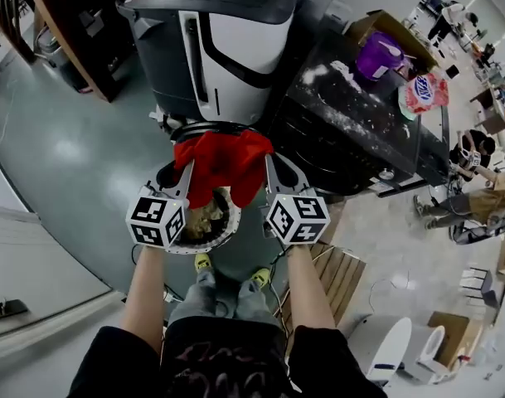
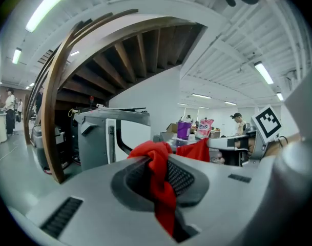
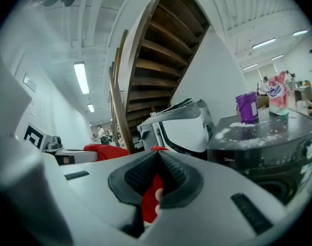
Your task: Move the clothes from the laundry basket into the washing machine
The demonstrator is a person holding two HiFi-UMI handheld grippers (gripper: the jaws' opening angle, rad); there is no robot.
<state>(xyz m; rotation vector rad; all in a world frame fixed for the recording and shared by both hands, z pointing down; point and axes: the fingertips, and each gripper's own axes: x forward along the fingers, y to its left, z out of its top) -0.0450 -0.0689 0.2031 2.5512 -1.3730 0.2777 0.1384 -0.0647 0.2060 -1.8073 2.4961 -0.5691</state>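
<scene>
A red garment [image 1: 221, 166] hangs stretched between my two grippers, held up above the laundry basket [image 1: 221, 225]. My left gripper [image 1: 182, 172] is shut on its left edge; red cloth [image 2: 161, 181] bunches between the dark pads. My right gripper [image 1: 270, 167] is shut on the right edge, with red cloth [image 3: 150, 199] showing under its closed pads. The basket below holds several yellowish clothes [image 1: 201, 219]. The dark washing machine [image 1: 352, 131] stands to the right, its top dusted with white powder.
A grey and white machine [image 1: 227, 48] stands straight ahead, right behind the garment. A purple jug [image 1: 378, 55] and a pink detergent bag [image 1: 424, 92] sit on the washer's top. Wooden stairs [image 1: 70, 23] rise at the left. Wooden pallet [image 1: 335, 276] lies at right.
</scene>
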